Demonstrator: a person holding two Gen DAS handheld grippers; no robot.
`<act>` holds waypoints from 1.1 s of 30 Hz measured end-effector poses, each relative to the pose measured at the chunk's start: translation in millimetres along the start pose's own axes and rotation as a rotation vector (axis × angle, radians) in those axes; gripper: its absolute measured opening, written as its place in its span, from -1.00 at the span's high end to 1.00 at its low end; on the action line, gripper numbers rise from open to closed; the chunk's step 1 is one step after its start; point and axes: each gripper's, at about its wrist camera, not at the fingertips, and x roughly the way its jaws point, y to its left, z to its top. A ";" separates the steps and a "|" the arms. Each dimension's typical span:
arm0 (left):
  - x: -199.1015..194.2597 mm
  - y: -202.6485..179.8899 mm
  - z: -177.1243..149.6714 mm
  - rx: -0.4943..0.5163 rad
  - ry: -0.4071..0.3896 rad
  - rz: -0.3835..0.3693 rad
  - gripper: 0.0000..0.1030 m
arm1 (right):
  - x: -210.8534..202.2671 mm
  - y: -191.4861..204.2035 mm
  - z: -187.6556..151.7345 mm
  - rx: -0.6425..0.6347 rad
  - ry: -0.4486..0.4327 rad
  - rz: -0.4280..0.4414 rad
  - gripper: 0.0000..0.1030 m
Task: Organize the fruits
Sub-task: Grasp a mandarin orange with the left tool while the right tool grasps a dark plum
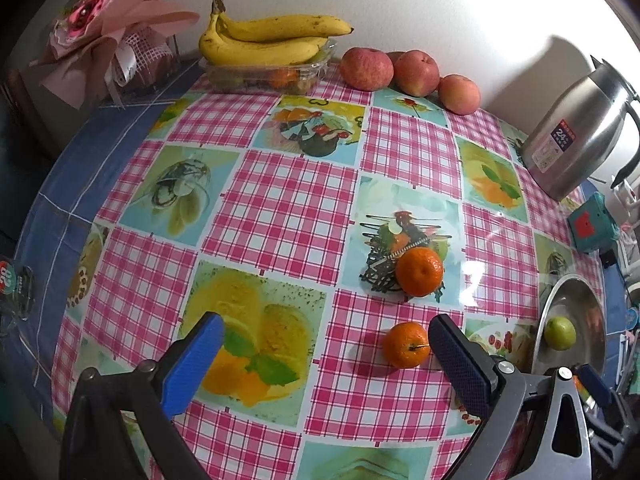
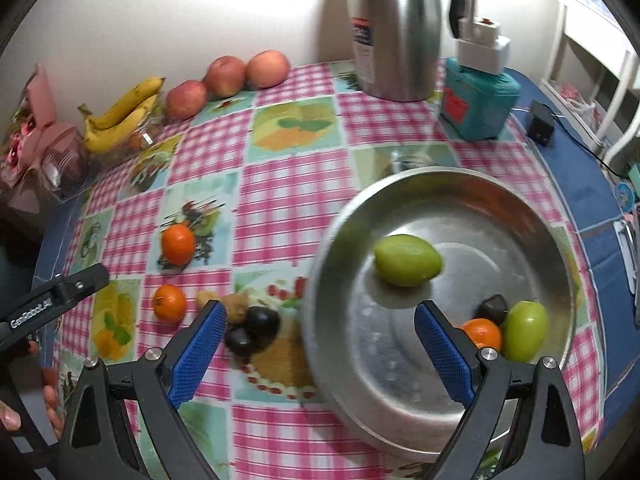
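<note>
Pink-checked oilcloth table (image 1: 280, 208) against a white wall, crowded along the back edge

Left gripper (image 1: 326, 322) wide apart and empty, hanging low over the cloth. Near mandarin (image 1: 406, 345) just inside the right-hand pad (image 1: 460, 364), almost touching it, its stalk pointing at that pad; well apart from the left-hand pad (image 1: 196, 364). So off-centre in the gap, not yet framed.

Probably the step in hand: picking that mandarin for the metal bowl (image 1: 560, 292). To do it well, shift the gripper sideways to its own right until the fruit sits midway, drop the pads to the fruit's widest girth, then close gently; round and soft, likely to roll away if one pad arrives first. Worth avoiding a nudge towards the far mandarin (image 1: 420, 271), a little beyond on a printed square.

Right gripper (image 2: 320, 308) likewise spread and holding nothing, poised over the bowl's near left rim. Inside the bowl: a green fruit (image 2: 406, 260) near the middle, a second green one (image 2: 525, 330), an orange one (image 2: 482, 334) and something dark, partly hidden. Outside it, dark fruits (image 2: 260, 322) on the cloth beside the left pad.

Farther out: bananas (image 1: 264, 40) on a clear tray, apples (image 1: 412, 72) by the wall, a steel flask (image 1: 576, 136)
</note>
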 end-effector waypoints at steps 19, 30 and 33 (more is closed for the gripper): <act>40.1 -22.4 -2.0 0.039 0.082 -0.045 -1.00 | 25.6 30.3 -1.4 -0.045 0.077 0.023 -0.85; 53.3 -34.6 -7.2 0.031 0.158 -0.111 -0.68 | 34.3 29.5 -1.8 -0.069 0.116 -0.002 -0.84; 56.6 -37.7 -8.5 0.037 0.174 -0.107 -0.54 | 30.5 28.8 -1.8 -0.077 0.103 -0.022 -0.84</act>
